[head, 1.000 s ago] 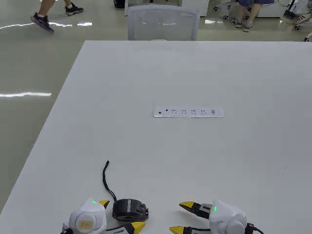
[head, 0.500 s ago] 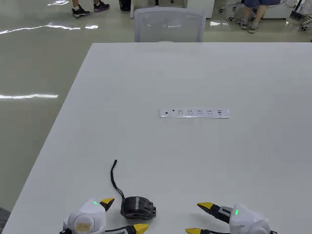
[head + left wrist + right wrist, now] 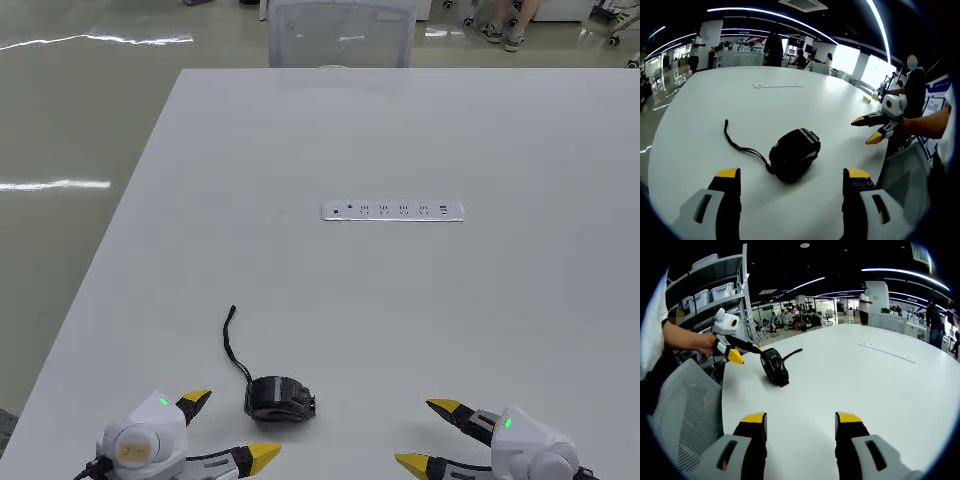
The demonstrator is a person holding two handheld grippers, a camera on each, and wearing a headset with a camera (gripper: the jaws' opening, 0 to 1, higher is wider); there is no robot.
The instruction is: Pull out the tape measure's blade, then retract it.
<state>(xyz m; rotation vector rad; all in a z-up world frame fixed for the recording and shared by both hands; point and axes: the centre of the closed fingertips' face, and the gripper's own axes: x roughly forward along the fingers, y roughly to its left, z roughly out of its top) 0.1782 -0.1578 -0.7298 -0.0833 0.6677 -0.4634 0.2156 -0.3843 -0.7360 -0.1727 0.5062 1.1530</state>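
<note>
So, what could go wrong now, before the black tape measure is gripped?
The black rounded tape measure lies loose on the smooth white table; it may slide away when the open left gripper closes its fingers.
Its thin black strap trails nearby and may get pinched instead of the case.
I cannot see the blade tip, so the open right gripper may miss it.

White desk (image 3: 400,120), surface plain. Black tape measure (image 3: 280,398) lies near the front edge, left of centre, blade apparently housed. Its black wrist strap (image 3: 232,340) trails on the desk toward the far left. White power strip (image 3: 392,211) lies flat mid-desk, parallel to the front edge.
</note>
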